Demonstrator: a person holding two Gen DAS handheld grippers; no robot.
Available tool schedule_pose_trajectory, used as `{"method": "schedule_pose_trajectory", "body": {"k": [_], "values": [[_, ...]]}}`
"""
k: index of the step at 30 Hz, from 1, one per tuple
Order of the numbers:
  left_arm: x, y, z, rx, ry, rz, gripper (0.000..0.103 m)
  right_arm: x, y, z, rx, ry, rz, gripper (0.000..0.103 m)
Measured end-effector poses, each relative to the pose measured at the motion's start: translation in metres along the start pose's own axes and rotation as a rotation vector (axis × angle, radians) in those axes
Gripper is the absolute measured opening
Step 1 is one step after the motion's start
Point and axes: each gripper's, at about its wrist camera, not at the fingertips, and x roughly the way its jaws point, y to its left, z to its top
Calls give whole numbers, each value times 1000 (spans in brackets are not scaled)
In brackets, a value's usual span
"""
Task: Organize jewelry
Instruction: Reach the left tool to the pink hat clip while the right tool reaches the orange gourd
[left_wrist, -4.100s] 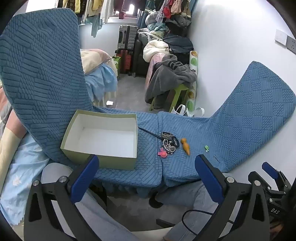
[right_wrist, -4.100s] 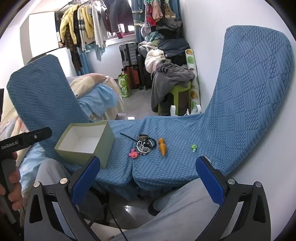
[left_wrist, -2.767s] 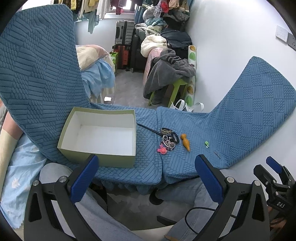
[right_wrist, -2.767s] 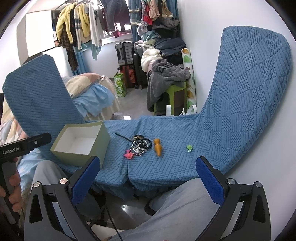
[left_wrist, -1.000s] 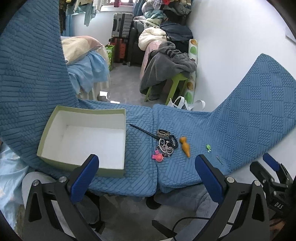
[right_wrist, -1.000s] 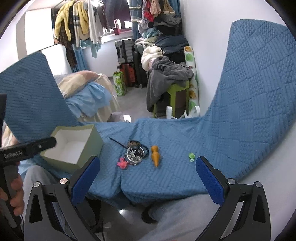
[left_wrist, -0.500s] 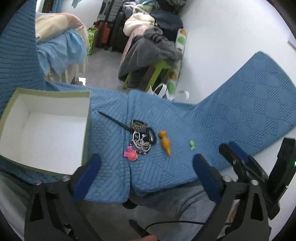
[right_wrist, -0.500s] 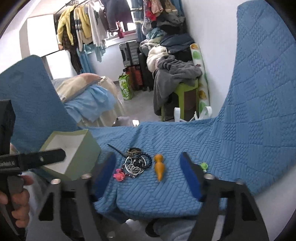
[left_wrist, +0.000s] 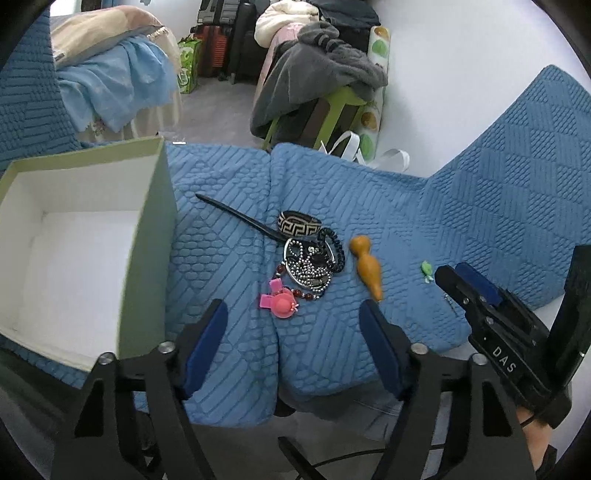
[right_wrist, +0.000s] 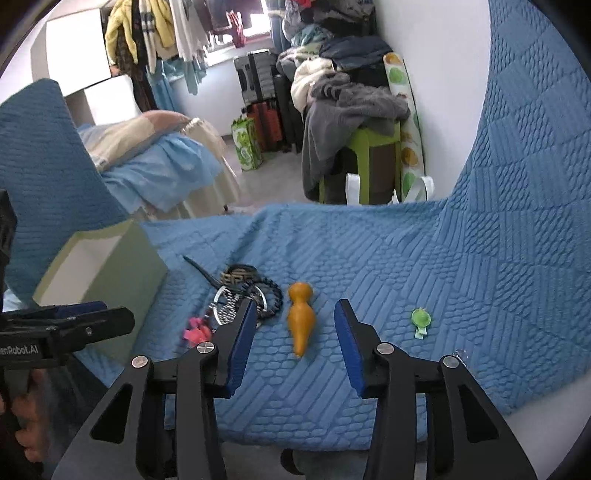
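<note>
From the left, I note the open box (left_wrist: 147, 236) on the blue quilt (left_wrist: 229, 258), the jewelry heap (left_wrist: 310, 258) beside it, then the orange pendant (right_wrist: 301, 317). My left gripper (left_wrist: 291, 332), marked "GenRobot.AI", and right gripper (right_wrist: 295, 334), marked "DAS", have both just been closing; fingers remain apart, gripping nothing.

Soft daylight, fisheye-bent dark edges, slight motion blur.

- Your left wrist camera is looking steeply down, close over the blue quilted cover (left_wrist: 332, 177)
- Your right one is facing forward, lower; both are sharing the jewelry pile (left_wrist: 306, 258)
</note>
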Motion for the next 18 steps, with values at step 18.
{"method": "schedule_pose_trajectory", "body": {"k": [18], "values": [[73, 3, -11, 53, 59, 67, 51, 70, -12, -9, 1, 131, 53, 28]]}}
